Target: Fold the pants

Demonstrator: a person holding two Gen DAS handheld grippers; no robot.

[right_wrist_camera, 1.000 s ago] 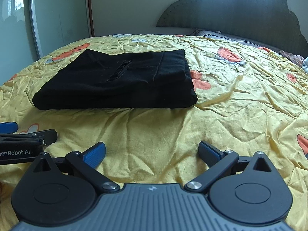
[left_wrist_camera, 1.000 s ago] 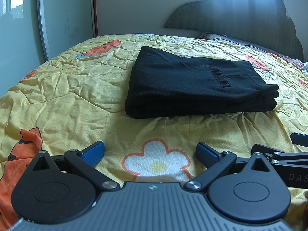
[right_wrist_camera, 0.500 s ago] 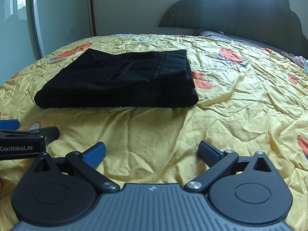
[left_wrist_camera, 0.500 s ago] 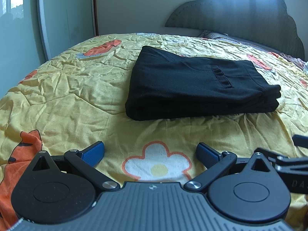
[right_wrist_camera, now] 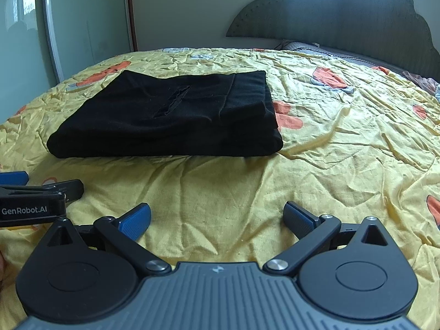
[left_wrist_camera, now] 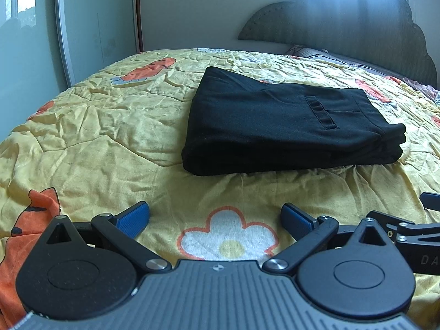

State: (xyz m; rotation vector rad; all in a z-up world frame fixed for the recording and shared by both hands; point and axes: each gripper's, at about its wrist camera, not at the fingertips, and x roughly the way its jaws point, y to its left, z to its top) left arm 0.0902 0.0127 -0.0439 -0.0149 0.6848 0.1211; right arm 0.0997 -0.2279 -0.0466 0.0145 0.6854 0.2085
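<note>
Black pants (left_wrist_camera: 286, 126) are folded into a compact rectangular stack, lying flat on the bed's yellow quilt (left_wrist_camera: 110, 143), roughly mid-bed. Back pocket welt faces up on the top layer. In the left wrist view the layered ends show at the stack's right side, the rounded fold at its left. In the right wrist view the same pants (right_wrist_camera: 170, 121) sit left of centre, folded edge toward the camera.

Left tool (left_wrist_camera: 215, 218): fingers spread wide, blue pads (left_wrist_camera: 133, 220) well apart, pinching nothing. It is low over the quilt above a white flower print (left_wrist_camera: 228, 236), short of the pants and not touching them.

Right tool (right_wrist_camera: 217, 217): also spread wide, blue pads (right_wrist_camera: 298, 218) apart, nothing between them. Over bare quilt (right_wrist_camera: 343, 151), clear of the pants' near edge.

The two tools are side by side: the right one's finger shows at the right edge of the left view, and the left one's body marked "GenRobot.AI" shows at the left edge of the right view.

Quilt is wrinkled, with orange and white flower prints. Dark scalloped headboard (left_wrist_camera: 357, 27) at the far end, pillow (right_wrist_camera: 302, 46) below it, mirrored wardrobe door (right_wrist_camera: 88, 22) along the left wall.
</note>
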